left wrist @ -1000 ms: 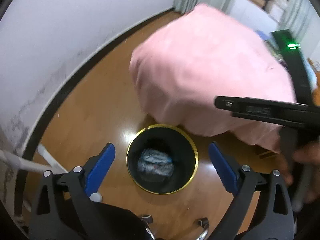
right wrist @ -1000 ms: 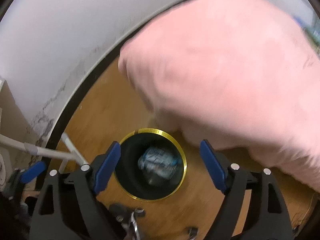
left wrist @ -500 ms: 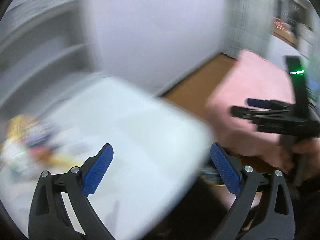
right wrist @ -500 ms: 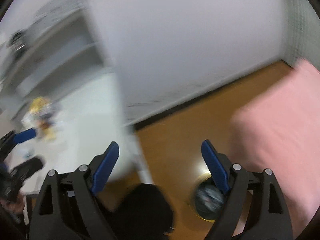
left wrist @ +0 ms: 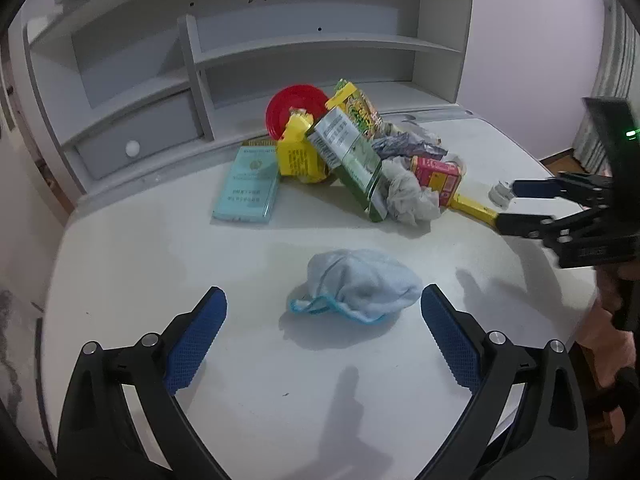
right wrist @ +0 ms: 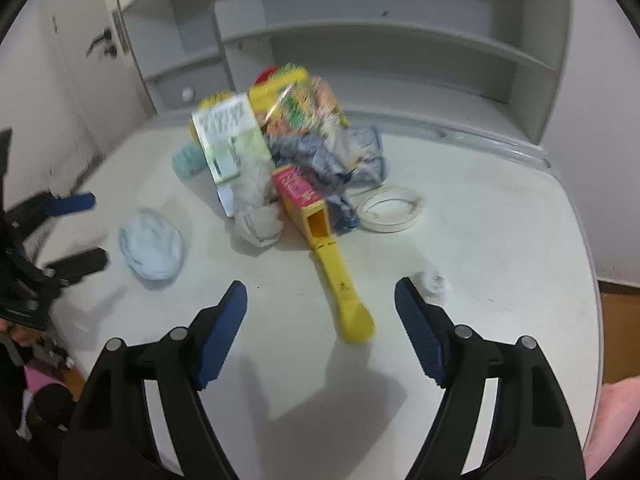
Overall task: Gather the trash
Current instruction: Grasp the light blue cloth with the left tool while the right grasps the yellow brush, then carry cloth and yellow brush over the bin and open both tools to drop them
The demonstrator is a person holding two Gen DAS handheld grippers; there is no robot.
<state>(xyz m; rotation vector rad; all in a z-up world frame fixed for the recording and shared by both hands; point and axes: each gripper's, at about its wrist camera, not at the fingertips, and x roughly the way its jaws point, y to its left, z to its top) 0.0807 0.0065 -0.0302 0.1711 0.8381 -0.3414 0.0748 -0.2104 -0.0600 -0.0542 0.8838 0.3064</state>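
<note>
A pile of trash lies on the white desk (left wrist: 120, 264): a green carton (left wrist: 352, 160), yellow packets (left wrist: 298, 152), a crumpled grey tissue (left wrist: 408, 196), a red box (left wrist: 436, 174) with a yellow handle-like piece (right wrist: 340, 280), and crumpled wrappers (right wrist: 320, 152). A light blue cloth (left wrist: 360, 284) lies nearer, just ahead of my open, empty left gripper (left wrist: 322, 336); it also shows in the right wrist view (right wrist: 150, 246). My right gripper (right wrist: 320, 328) is open and empty, above the yellow piece's near end. A small white crumpled wad (right wrist: 434, 282) lies by its right finger.
A grey shelf unit (left wrist: 240, 52) with a drawer stands behind the pile. A teal booklet (left wrist: 248, 184) and a red bowl (left wrist: 294, 108) sit by the pile. A white tape ring (right wrist: 390, 208) lies right of it. The desk edge and wooden floor (right wrist: 618, 328) are at right.
Both grippers have swung away from the black bin on the floor up to the desk. They now face the trash pile. Both stay open and empty.
</note>
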